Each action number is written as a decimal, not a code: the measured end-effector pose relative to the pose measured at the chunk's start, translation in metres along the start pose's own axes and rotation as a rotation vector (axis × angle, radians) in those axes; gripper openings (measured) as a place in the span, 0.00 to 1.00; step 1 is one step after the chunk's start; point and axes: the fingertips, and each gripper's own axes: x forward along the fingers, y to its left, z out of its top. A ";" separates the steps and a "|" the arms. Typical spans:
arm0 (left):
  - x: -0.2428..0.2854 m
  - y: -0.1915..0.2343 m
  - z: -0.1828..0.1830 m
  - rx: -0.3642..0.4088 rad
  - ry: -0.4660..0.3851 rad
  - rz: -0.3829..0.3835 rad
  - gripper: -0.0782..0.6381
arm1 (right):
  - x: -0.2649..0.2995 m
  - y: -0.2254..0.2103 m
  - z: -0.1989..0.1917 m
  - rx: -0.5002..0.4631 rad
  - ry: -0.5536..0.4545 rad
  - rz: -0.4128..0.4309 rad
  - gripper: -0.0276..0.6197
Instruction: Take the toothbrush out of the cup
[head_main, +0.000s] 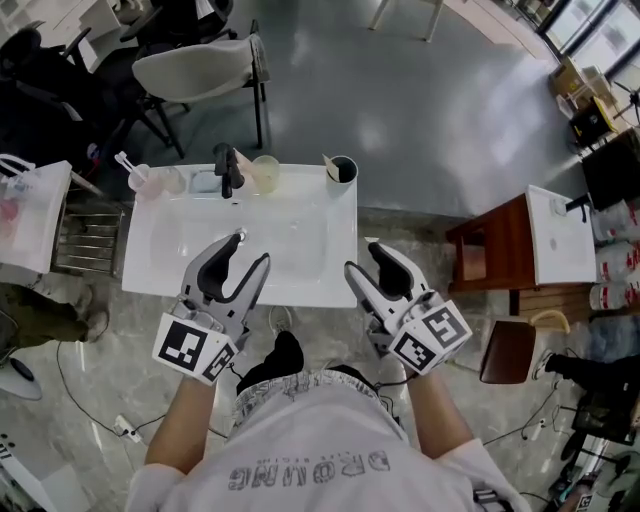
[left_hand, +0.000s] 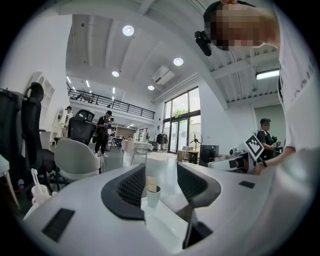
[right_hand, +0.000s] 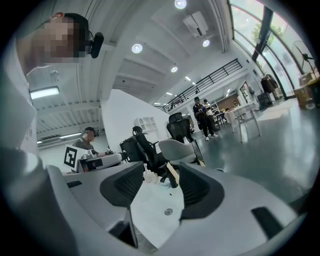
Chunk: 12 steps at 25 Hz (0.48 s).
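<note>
Sink (head_main: 300, 275): toothbrush (head_main: 125, 162) upright in pink cup (head_main: 141, 181), tilted left.

Cups (head_main: 342, 170), faucet (head_main: 228, 170) on washbasin (head_main: 335, 240)

Toothbrush (head_main: 124, 160) in cup (head_main: 140, 179), cup on sink (head_main: 300, 275)

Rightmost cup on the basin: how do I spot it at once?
On the white basin, follow the back edge right, past the black faucet. The cup stands alone at the far right corner: dark inside, with a tan handle sticking out, unlike the paler cups.
</note>
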 end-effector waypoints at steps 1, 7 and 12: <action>0.002 0.008 0.001 -0.004 0.001 -0.002 0.41 | 0.008 0.000 0.001 -0.001 0.003 -0.001 0.41; 0.013 0.049 0.004 -0.019 -0.005 -0.026 0.41 | 0.048 0.002 0.009 -0.017 0.013 -0.021 0.41; 0.024 0.070 0.006 -0.011 -0.001 -0.074 0.41 | 0.071 0.003 0.014 -0.019 0.003 -0.056 0.41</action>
